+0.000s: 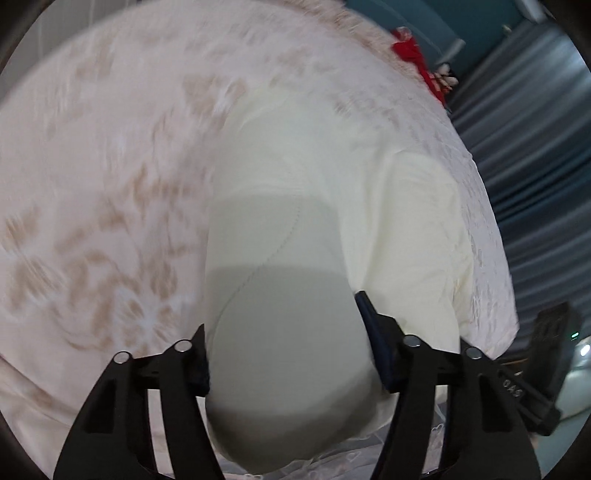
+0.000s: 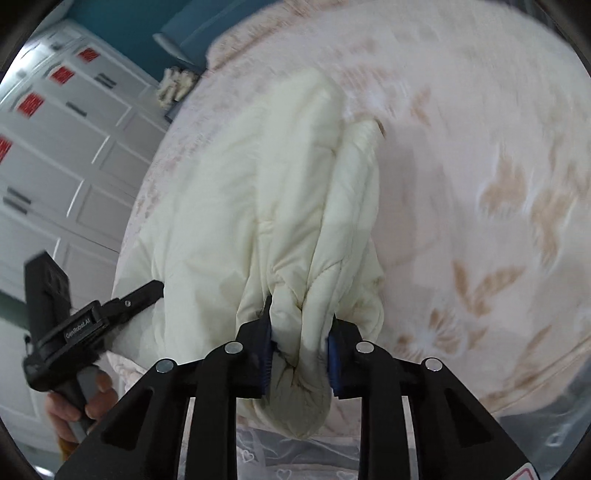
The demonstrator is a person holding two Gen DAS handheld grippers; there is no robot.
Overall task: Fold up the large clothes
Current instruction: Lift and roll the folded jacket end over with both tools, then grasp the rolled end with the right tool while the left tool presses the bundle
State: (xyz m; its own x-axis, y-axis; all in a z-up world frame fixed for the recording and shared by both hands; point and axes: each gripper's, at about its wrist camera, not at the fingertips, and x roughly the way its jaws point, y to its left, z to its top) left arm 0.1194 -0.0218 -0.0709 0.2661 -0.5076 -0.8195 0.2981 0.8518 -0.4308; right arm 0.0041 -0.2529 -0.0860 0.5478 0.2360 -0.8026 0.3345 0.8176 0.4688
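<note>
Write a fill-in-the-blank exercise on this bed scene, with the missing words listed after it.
1. The cream jacket lies on a pink ____ with a tan leaf print.
2. The right gripper is shut on a bunched ____ of the jacket.
3. The pads of the right gripper are ____ in colour.
4. The white cabinet doors carry ____ labels.

Missing words: bedspread; fold; blue; red

A: What colours show?
B: A cream quilted jacket point(image 2: 266, 192) lies on a pale pink bed point(image 2: 461, 155) printed with tan leaf shapes.
A: And the tongs point(image 2: 301, 354)?
B: Black, with blue pads point(image 2: 334, 363). White cabinets point(image 2: 55, 155) carry red labels before a teal wall point(image 2: 122, 22).
</note>
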